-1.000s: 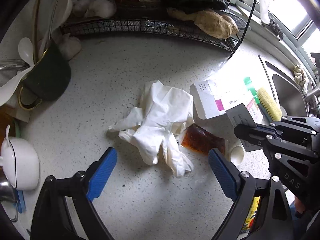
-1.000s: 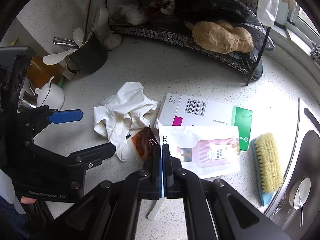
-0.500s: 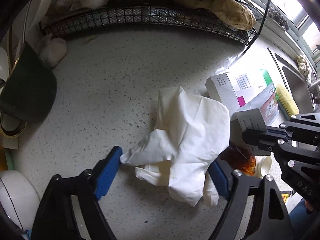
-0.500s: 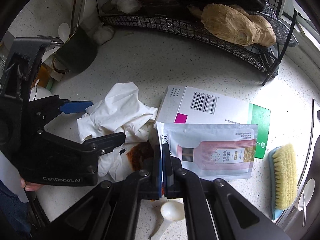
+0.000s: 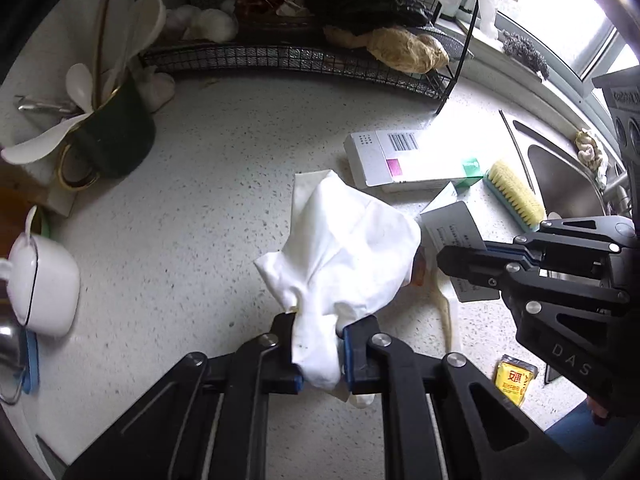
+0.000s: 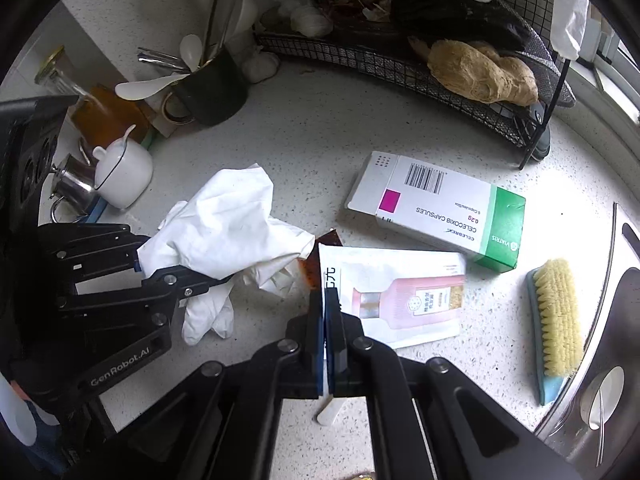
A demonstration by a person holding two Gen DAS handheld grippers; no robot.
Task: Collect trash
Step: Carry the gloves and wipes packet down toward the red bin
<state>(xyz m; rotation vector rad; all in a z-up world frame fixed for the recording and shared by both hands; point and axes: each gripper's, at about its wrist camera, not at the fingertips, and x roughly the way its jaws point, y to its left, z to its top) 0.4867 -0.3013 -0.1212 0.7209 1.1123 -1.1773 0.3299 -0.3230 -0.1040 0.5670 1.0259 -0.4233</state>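
My left gripper (image 5: 320, 344) is shut on a crumpled bundle of white disposable gloves (image 5: 344, 248) and holds it just above the speckled counter; the bundle also shows in the right wrist view (image 6: 232, 228). My right gripper (image 6: 326, 320) is shut on the edge of a white and pink sachet (image 6: 400, 296), seen from the left wrist as a grey-white packet (image 5: 452, 228). A brown sauce packet (image 6: 312, 264) lies between gloves and sachet, partly hidden. A white capsule box (image 6: 436, 208) with a green end lies beyond. A small yellow packet (image 5: 514, 378) lies near the counter's front.
A black wire rack (image 6: 400, 60) with ginger and garlic stands at the back. A dark mug of utensils (image 5: 112, 140) and a white lidded pot (image 5: 44, 288) stand left. A yellow scrub brush (image 6: 558, 320) lies by the steel sink (image 6: 616, 340) at right. A white plastic spoon (image 5: 444, 312) lies under the gloves.
My left gripper has closed on the gloves and lifted them off the counter. My right gripper has stayed shut on the sachet and drawn back slightly.
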